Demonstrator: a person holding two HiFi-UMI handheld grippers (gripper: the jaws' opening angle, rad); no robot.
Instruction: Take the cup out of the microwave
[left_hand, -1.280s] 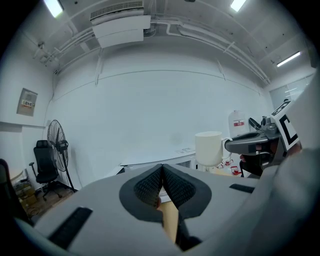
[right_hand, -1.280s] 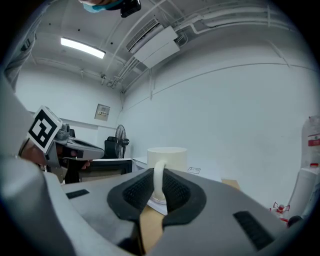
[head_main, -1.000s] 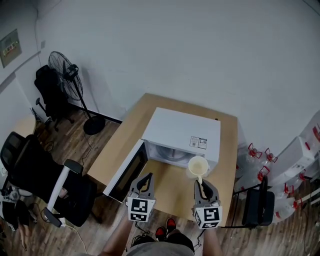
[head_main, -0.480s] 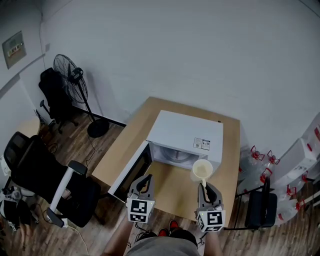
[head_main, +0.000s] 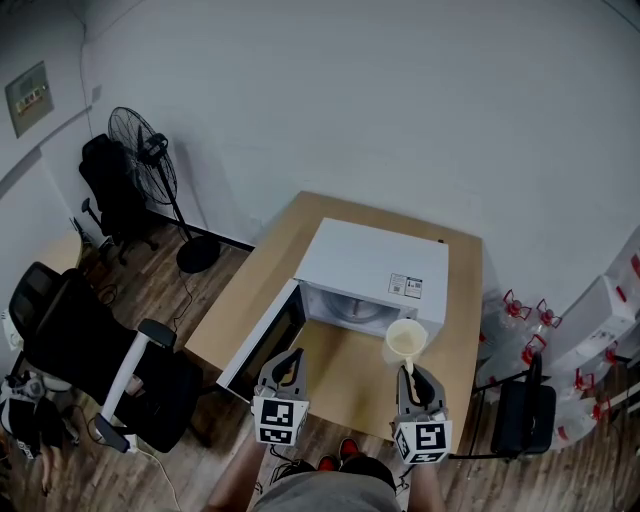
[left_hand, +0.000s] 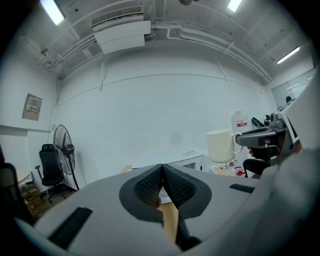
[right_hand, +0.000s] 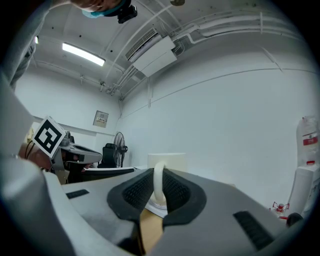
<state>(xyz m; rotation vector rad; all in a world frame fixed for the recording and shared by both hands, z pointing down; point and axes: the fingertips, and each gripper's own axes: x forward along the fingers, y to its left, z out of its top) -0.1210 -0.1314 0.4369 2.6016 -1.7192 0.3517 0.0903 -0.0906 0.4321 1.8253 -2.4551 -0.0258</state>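
Note:
A cream cup (head_main: 405, 340) hangs in the air in front of the white microwave (head_main: 372, 272), whose door (head_main: 262, 341) stands swung open to the left. My right gripper (head_main: 409, 374) is shut on the cup's handle (right_hand: 158, 182), with the cup (right_hand: 166, 170) upright beyond the pads. My left gripper (head_main: 289, 367) hovers over the wooden table (head_main: 345, 372) beside the open door, jaws shut with nothing between them. In the left gripper view the jaws (left_hand: 162, 176) meet, and the cup (left_hand: 220, 146) shows at the right.
The microwave takes up most of the small table, with bare wood in front of it. A standing fan (head_main: 148, 163) and black office chairs (head_main: 72, 341) are at the left. Water jugs (head_main: 515, 328) and a dark stool (head_main: 518, 415) stand at the right.
The view shifted slightly between a second ago and half a second ago; the cup and both grippers keep about the same places since then.

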